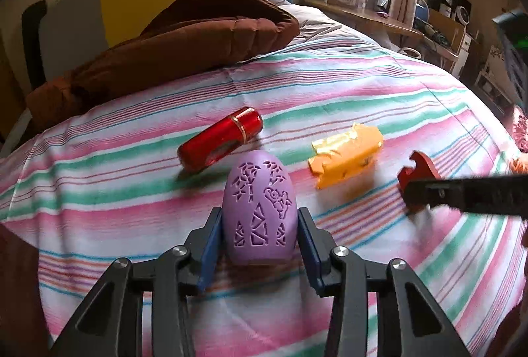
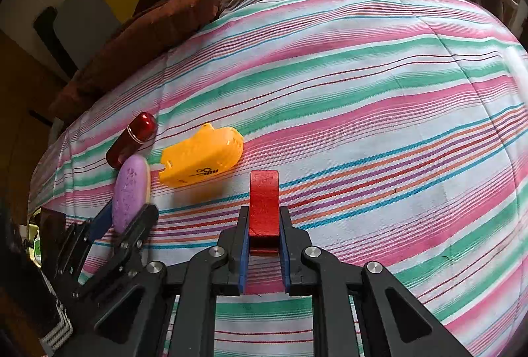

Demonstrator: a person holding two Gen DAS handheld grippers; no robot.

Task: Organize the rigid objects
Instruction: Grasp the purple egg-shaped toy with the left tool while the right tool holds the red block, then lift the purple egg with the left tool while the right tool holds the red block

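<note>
Two claws work over a bed with a striped sheet [image 2: 363,99]. Left claw [image 1: 260,231]: the blue pads bracket the lower part of a purple egg-shaped case [image 1: 258,208] with cut-out patterns. The left pad touches the shell; a thin gap may remain at the right pad, so firm clamping cannot be confirmed. The case stands on the sheet, its rounded end pointing away from the camera. In the right wrist view the same case [image 2: 129,192] sits between the left claw's fingers [image 2: 145,218] at the left edge.

Right claw [image 2: 263,244]: closed narrowly on a red flat block [image 2: 264,202], both blue pads pressed against its sides. The block projects forward past the fingertips, just above or on the sheet; which, cannot tell. In the left wrist view the block [image 1: 417,174] shows a notched outline at the end of the dark finger of the right claw [image 1: 462,193].

Beyond the claws, an orange-yellow plastic piece [image 2: 201,155] lies on the sheet, between the purple case and the red block. A glossy red cylindrical case [image 1: 220,139] with a gold band lies on its side just behind the purple case, near it.

Farther back, a brown quilted jacket [image 1: 184,37] is heaped at the far left of the bed.
</note>
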